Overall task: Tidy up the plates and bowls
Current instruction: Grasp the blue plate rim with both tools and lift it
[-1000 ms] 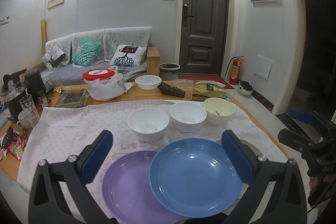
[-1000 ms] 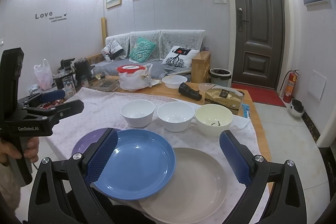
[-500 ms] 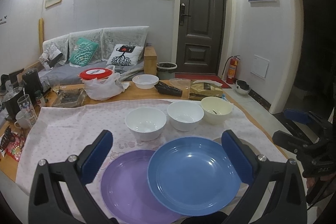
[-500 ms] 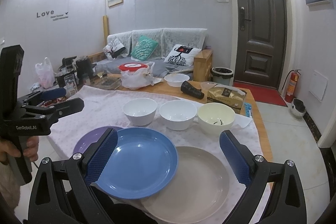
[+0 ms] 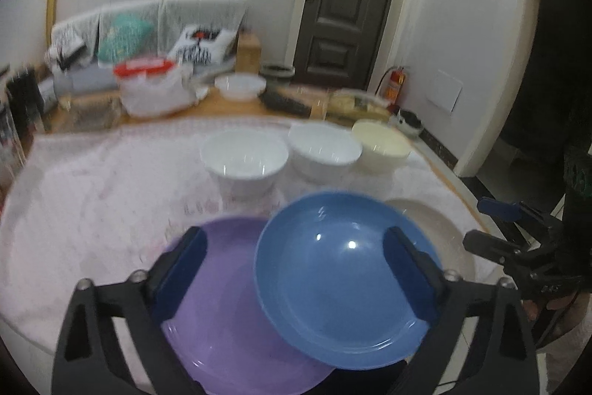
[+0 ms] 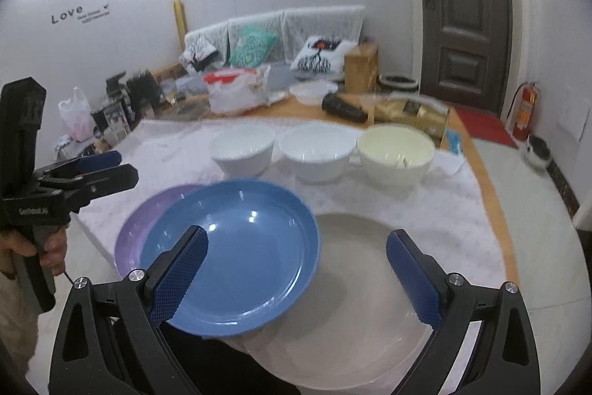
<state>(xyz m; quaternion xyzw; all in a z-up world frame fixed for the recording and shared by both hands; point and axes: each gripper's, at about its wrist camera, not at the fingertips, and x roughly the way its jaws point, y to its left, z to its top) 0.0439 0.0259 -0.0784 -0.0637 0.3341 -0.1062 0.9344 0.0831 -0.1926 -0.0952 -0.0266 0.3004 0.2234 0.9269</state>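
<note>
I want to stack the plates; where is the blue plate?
The blue plate lies front centre, overlapping the purple plate and beige plate.

three plates [image 5: 344, 284] overlapping, three bowls [image 5: 244, 154] behind

The left gripper [image 5: 292, 271] is held with its jaws spread wide, nothing gripped between them. The right gripper [image 6: 296, 274] is likewise held wide open and empty. Each gripper is grasped by a hand [image 6: 51, 250] at its handle.
</note>
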